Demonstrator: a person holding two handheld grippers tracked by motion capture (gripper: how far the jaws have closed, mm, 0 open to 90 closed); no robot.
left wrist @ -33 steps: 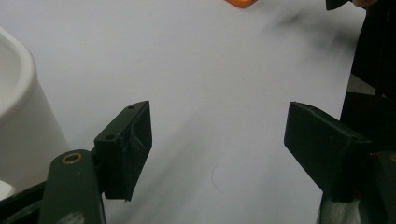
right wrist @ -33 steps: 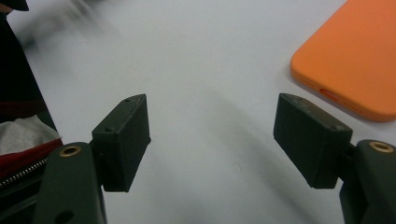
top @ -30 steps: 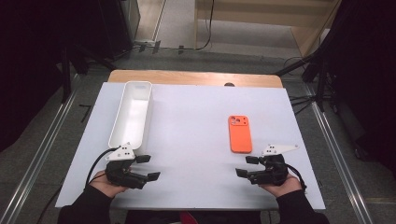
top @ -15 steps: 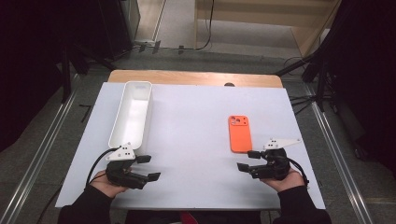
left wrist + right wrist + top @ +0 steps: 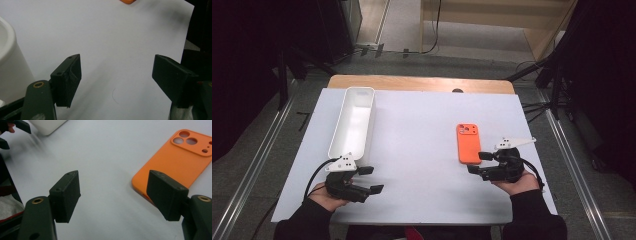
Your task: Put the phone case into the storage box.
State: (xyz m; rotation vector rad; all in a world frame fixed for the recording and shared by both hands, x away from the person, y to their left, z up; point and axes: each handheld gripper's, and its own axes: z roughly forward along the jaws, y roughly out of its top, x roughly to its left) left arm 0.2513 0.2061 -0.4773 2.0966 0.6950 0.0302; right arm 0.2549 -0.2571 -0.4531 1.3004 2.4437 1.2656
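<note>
An orange phone case (image 5: 468, 143) lies flat, camera cut-outs facing up, on the right half of the white sheet (image 5: 422, 125). My right gripper (image 5: 478, 162) hovers just at its near end, pointing left, open with nothing between its jaws. In the right gripper view the phone case (image 5: 175, 157) sits beside and partly behind the right jaw of this gripper (image 5: 115, 195). My left gripper (image 5: 371, 180) rests at the near left, open and empty, close to the near end of a long white tray (image 5: 354, 120). In the left gripper view its jaws (image 5: 117, 80) frame bare sheet.
The white tray (image 5: 10, 62) stands empty along the left side. A strip of the wooden table (image 5: 422, 83) shows beyond the sheet's far edge. Metal rails (image 5: 257, 165) run on the floor at both sides. The left gripper (image 5: 15, 127) appears far off in the right gripper view.
My right gripper has risen a little and moved away from the near edge, up to the phone case's near end. The left gripper has stayed put.
</note>
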